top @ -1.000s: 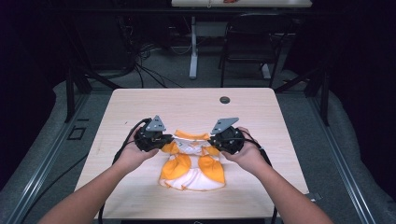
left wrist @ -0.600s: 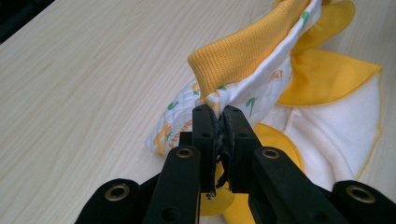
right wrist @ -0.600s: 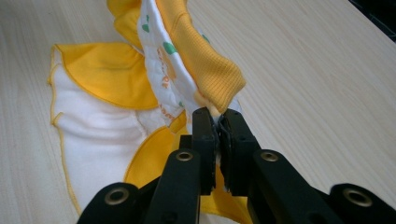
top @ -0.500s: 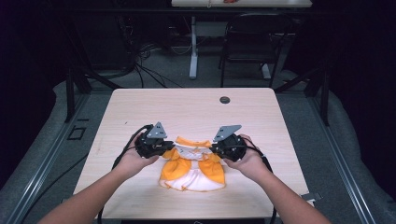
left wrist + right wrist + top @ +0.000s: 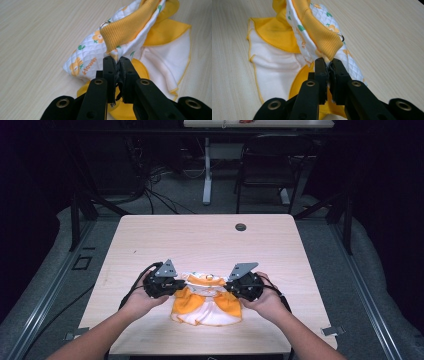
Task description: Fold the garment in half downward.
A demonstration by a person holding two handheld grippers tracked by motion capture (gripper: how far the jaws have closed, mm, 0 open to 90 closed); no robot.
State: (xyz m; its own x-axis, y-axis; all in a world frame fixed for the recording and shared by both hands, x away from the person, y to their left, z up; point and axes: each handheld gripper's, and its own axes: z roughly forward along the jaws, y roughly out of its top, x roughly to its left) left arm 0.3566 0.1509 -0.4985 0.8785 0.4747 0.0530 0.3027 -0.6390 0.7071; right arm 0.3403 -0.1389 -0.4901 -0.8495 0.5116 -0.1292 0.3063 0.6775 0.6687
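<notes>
High view: we've got both grippers clamped on a little orange and white garment (image 5: 206,300) near the table's (image 5: 200,240) 6 o'clock edge.

Left gripper (image 5: 172,286) pinches its 9 o'clock end, right gripper (image 5: 231,289) its 3 o'clock end. Up close, each pair of jaws is squeezed on quilted fabric beside the ribbed orange band (image 5: 127,27), with a metal ring (image 5: 104,24) nearby.

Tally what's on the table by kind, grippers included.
Garments: 1, the orange and white garment
Grippers: 2, left gripper and right gripper, each pinching the garment
Round dark table inserts: 1, the grommet
Total: 4
</notes>
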